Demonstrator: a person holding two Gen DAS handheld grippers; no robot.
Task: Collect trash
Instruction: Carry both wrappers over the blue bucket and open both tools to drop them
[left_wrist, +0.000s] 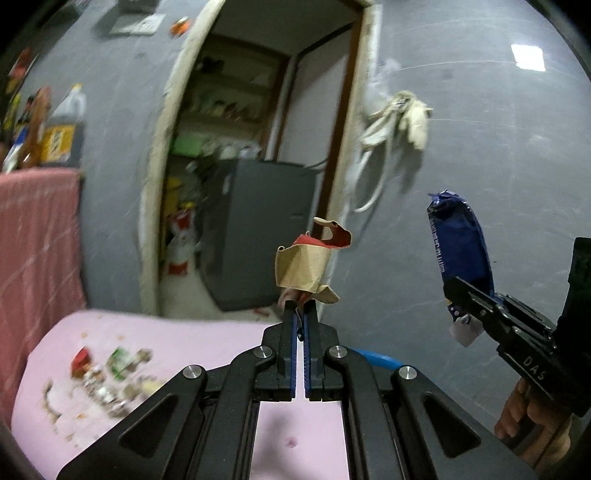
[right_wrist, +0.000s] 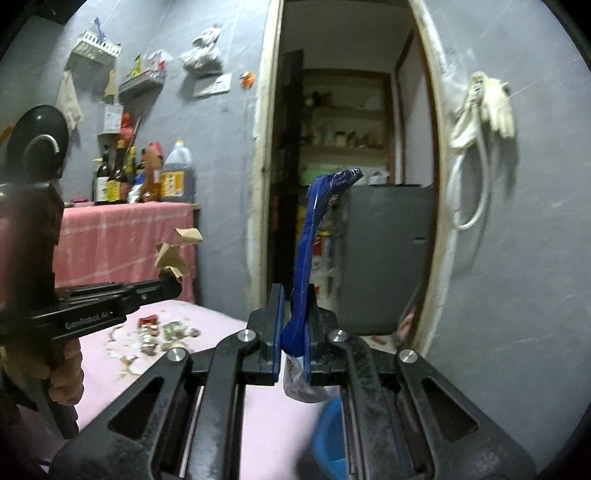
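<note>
The left gripper (left_wrist: 301, 308) has its fingers (left_wrist: 287, 314) pinched together on a crumpled brown paper scrap (left_wrist: 301, 267) with a red inner side, held up in the air in front of the open doorway (left_wrist: 258, 147). In the right wrist view that same scrap (right_wrist: 173, 254) sits at about 9 o'clock, sticking up from the tip of the left gripper (right_wrist: 170, 285), whose handle is gripped by a hand (right_wrist: 64, 373) at the lower left.

The right gripper (right_wrist: 293, 306) is closed on a blue snack wrapper (right_wrist: 310, 236), which stands nearly upright from the fingers (right_wrist: 276, 310) and bends over at its top; its torn silvery end hangs below the fingers. In the left wrist view the wrapper (left_wrist: 460, 243) appears at about 3 o'clock, clamped in the right gripper (left_wrist: 458, 295), with a hand (left_wrist: 532, 417) on the handle at 4 o'clock.

Below both grippers lies a pink tabletop (left_wrist: 166, 332). More trash, a blurred litter of small wrappers and crumbs (left_wrist: 110, 376), remains on it at about 8 o'clock in the left wrist view. A blue bin rim (right_wrist: 328, 435) shows just beneath the right gripper. Beyond, bottles (right_wrist: 122, 177) stand on a pink-clothed counter against the grey wall.
</note>
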